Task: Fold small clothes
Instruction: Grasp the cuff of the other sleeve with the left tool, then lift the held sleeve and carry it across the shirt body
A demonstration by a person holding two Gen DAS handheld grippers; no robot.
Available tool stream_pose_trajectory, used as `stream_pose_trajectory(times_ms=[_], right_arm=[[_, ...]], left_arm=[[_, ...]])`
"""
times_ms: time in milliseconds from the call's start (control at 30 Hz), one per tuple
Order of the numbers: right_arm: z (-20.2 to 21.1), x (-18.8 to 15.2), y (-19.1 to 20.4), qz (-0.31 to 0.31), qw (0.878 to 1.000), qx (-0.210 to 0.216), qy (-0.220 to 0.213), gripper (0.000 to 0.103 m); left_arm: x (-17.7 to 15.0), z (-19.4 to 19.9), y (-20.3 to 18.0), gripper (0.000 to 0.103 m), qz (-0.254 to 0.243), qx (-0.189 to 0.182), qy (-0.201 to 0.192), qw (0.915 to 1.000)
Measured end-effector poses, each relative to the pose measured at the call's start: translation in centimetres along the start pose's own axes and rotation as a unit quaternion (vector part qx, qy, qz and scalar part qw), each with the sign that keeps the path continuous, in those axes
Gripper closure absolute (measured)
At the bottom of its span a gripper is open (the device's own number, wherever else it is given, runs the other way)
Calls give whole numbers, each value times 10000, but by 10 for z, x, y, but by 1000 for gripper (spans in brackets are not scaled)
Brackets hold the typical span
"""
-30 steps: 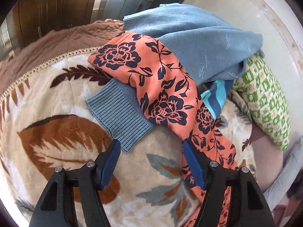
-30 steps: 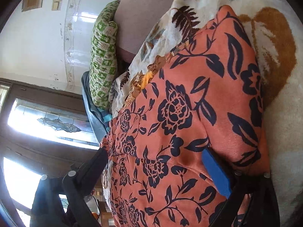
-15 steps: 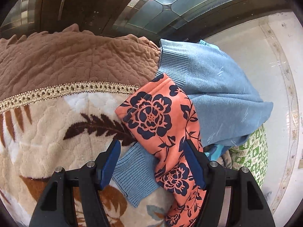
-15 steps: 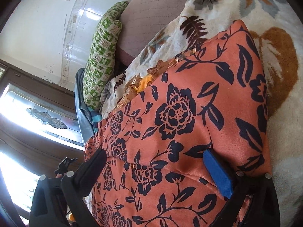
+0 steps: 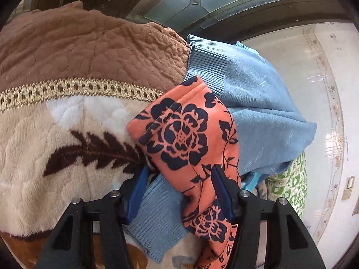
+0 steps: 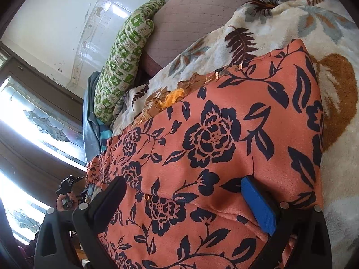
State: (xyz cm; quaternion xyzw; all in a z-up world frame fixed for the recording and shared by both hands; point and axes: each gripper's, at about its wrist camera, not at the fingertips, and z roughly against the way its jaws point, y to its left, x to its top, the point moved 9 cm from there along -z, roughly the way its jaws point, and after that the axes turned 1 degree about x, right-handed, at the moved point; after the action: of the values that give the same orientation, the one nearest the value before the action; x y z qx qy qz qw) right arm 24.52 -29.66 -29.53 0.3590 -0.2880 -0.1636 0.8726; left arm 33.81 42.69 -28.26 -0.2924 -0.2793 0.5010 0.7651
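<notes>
On the left side of the left wrist view lies the plush leaf-patterned blanket (image 5: 56,134), with its brown quilted border (image 5: 89,49) and gold braid trim (image 5: 78,89) now filling much more of the picture than a second ago, when the camera looked mostly at open blanket. The left gripper (image 5: 178,192) has swung in over the hemmed end of the orange floral garment (image 5: 186,139) — a second ago that end lay well ahead of the jaws, and now it sits right between them, together with a ribbed cuff of the blue sweater (image 5: 258,112) poking out beneath. The jaws are closing, but the blue pads (image 5: 138,192) do not yet look pressed onto the cloth, so I would call it not gripping yet. Right of the sweater the green patterned pillow (image 5: 289,179) shows against the tiled wall. In the right wrist view the change is small: the orange floral garment (image 6: 224,145) spreads broadly over the blanket (image 6: 336,179), and the right gripper (image 6: 186,204) has its jaws standing wide, with cloth bulging up between them; whether the pads (image 6: 258,204) pinch it I cannot tell. My reading — the left hand is about to take the hem, and it risks catching the sweater cuff too.
</notes>
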Motion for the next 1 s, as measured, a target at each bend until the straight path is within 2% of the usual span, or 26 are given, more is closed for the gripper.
stream_pose_trajectory(times_ms=[133, 167, 200, 233, 300, 400, 433, 633, 733, 900, 1000], right_arm=[[-2, 0, 0, 51, 10000, -36, -4, 0], [-2, 0, 1, 72, 10000, -44, -3, 0], [-2, 0, 1, 89, 10000, -41, -7, 0], [-2, 0, 1, 97, 9999, -31, -12, 0], [-2, 0, 1, 92, 10000, -28, -17, 0], [-3, 0, 1, 128, 9999, -65, -32, 0], [-4, -1, 1, 144, 9999, -78, -33, 0], [-6, 0, 2, 142, 9998, -141, -17, 0], [-5, 0, 3, 138, 9998, -136, -15, 0], [-2, 1, 2, -23, 10000, -47, -17, 0], [5, 4, 2, -313, 9994, 169, 23, 0]], left_arm=[[5, -1, 0, 45, 26, 14, -100, 9999], [7, -3, -3, 48, 7, 33, -132, 9999], [9, -7, -8, 53, -40, 25, -162, 9999], [11, -11, -12, 62, -93, 31, -186, 9998], [12, -16, -13, 66, -191, 209, -280, 9992], [15, -15, -9, 86, -188, 259, -502, 9982], [15, -11, -10, 95, -244, 228, -601, 9976], [18, 19, -31, 98, -795, 330, -848, 9927], [14, 36, -57, 99, -1093, 164, -920, 9896], [-19, 69, -116, 99, -1817, -146, -921, 9789], [-49, 88, -150, 99, -2208, -352, -877, 9707]])
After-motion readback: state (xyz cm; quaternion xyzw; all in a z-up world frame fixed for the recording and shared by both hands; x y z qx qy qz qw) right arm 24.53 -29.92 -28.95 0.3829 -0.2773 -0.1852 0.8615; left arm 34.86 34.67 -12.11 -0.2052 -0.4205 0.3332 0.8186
